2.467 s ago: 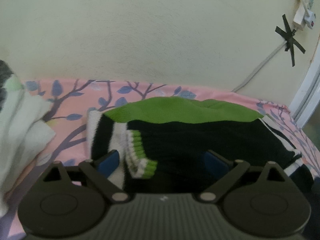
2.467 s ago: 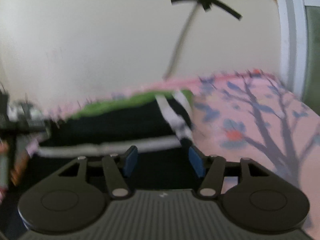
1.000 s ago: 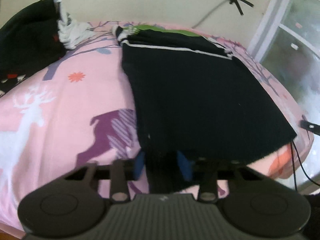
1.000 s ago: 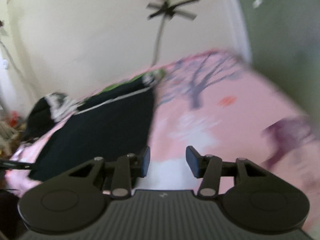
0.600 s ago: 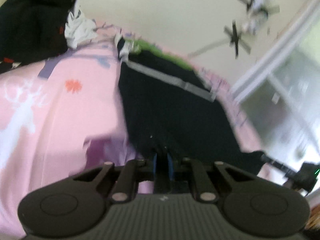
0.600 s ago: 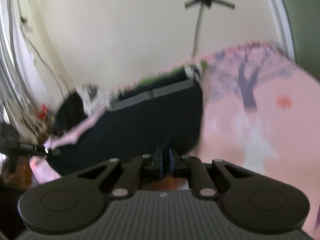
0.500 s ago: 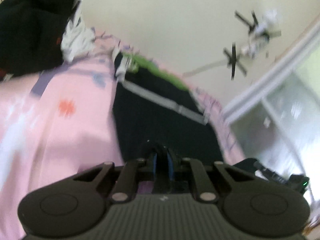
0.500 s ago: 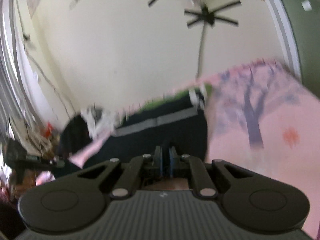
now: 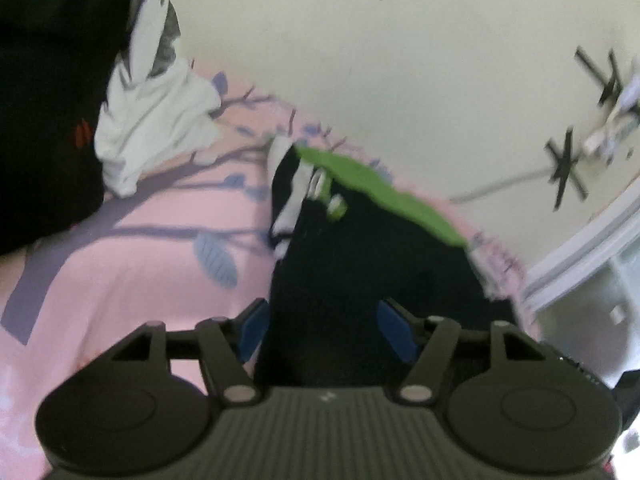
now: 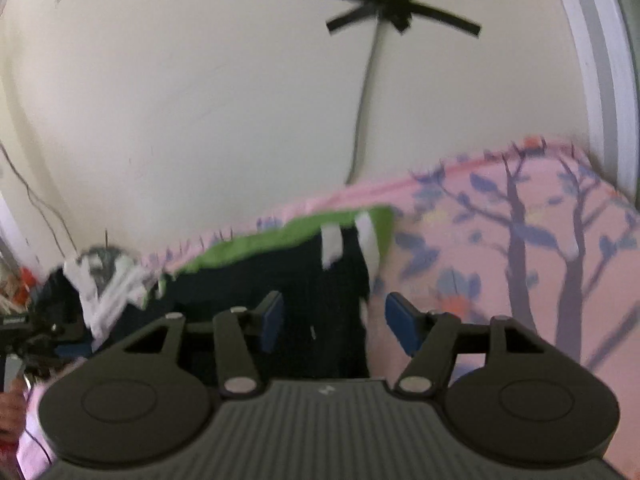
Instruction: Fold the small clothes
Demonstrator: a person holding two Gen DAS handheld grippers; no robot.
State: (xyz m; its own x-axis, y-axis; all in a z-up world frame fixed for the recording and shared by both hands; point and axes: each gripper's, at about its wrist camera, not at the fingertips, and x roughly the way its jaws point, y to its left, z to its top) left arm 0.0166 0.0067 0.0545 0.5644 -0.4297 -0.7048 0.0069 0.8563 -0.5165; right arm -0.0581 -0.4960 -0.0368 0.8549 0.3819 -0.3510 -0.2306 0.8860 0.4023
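My left gripper and my right gripper have both just been opening and now stand about half apart, the blue pads clear of the cloth: the near edge of the black sweater lies between each pair, released rather than held. The sweater rests on the pink bedsheet, its green collar band at the far edge by the wall. To finish this fold well, in my judgement, I should draw both grippers straight back without snagging the knit, then check that the edge just laid down sits square with the layer beneath. Count: one sweater being folded; two grippers; to the left of the sweater, one heap of black and white clothes, number of pieces indeterminate.
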